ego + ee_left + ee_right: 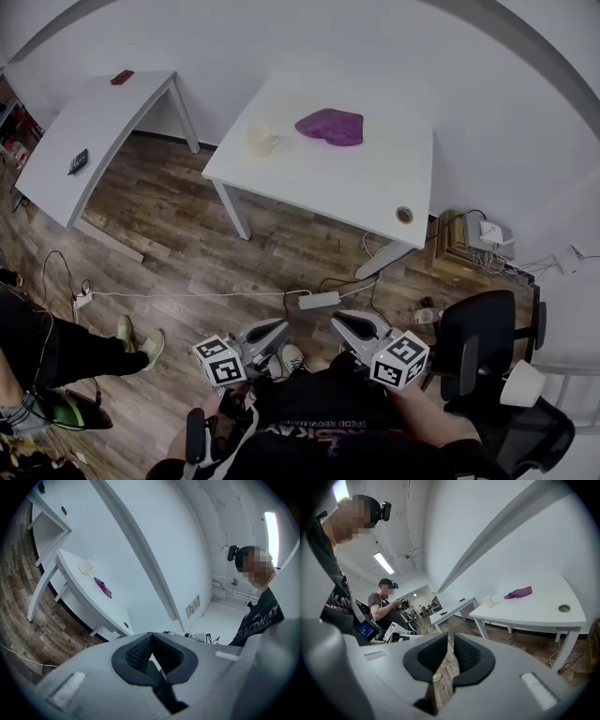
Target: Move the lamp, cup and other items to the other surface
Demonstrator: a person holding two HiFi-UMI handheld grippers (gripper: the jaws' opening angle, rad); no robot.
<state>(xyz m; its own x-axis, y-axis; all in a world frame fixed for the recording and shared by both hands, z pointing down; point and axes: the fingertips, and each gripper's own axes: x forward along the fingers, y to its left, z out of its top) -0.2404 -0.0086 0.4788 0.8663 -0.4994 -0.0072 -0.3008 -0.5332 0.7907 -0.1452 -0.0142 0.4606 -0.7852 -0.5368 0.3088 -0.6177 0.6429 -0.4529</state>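
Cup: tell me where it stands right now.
In the head view the cup stands on the nearer white table, toward its left end, just left of the purple heart-shaped item and apart from it.

The nearer white bench (375, 183) carries a cream cup (262, 141) near its left end and a purple cloth (330, 126) beside it toward the wall, the two not touching. It also has a round cable hole (404, 215) near its front right corner. A second white bench (98, 127) stands well apart to the left, with a small dark red thing (122, 77) at its far end and a flat black thing (79, 161) near its front edge, while a white power strip (319, 300) and a white cable (187, 294) lie on the wooden floor (178, 234).
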